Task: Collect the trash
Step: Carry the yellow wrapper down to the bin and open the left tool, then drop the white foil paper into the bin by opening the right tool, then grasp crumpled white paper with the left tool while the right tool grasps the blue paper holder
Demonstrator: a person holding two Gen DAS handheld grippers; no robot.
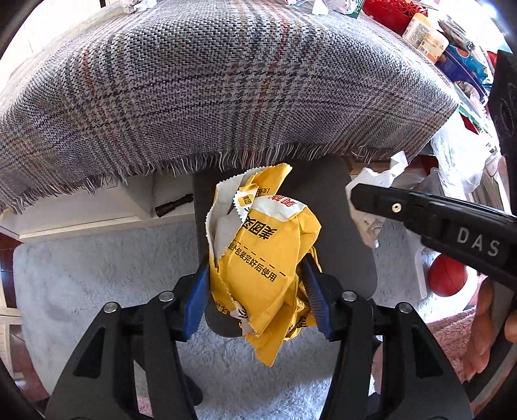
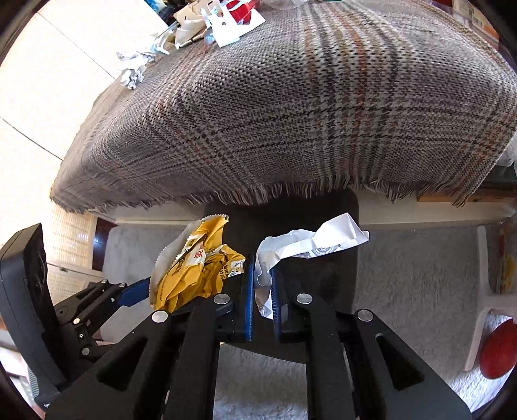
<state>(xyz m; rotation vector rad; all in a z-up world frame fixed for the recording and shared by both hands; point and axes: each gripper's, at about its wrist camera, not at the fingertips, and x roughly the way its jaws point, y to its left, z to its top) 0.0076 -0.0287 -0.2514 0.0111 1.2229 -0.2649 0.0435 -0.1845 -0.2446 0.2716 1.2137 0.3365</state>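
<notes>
- Left gripper point(image 1: 257, 274) carries a crumpled yellow wrapper point(image 1: 261, 245) between its blue pads; the jaws stand fairly wide around the bulky wad, and the left wrist view does not settle whether both pads press on it.
- Right gripper point(image 2: 261, 290) has crumpled white paper point(image 2: 310, 240) between narrow jaws; pads look close against it, but firm contact is hard to confirm.
- Both loads hang over a dark bin point(image 2: 342, 278) on the pale rug point(image 2: 416, 271), just below the fringe of the plaid cloth point(image 2: 290, 113) on the desk.
- Judged progress: two pieces collected and positioned at the bin, drop not yet done.
- Still left: foil scraps point(image 2: 132, 69) and white paper bits point(image 2: 232, 22) at the far edge of the desk.
- Red ball point(image 2: 496, 349) on the floor by the rug; probably not trash.
</notes>
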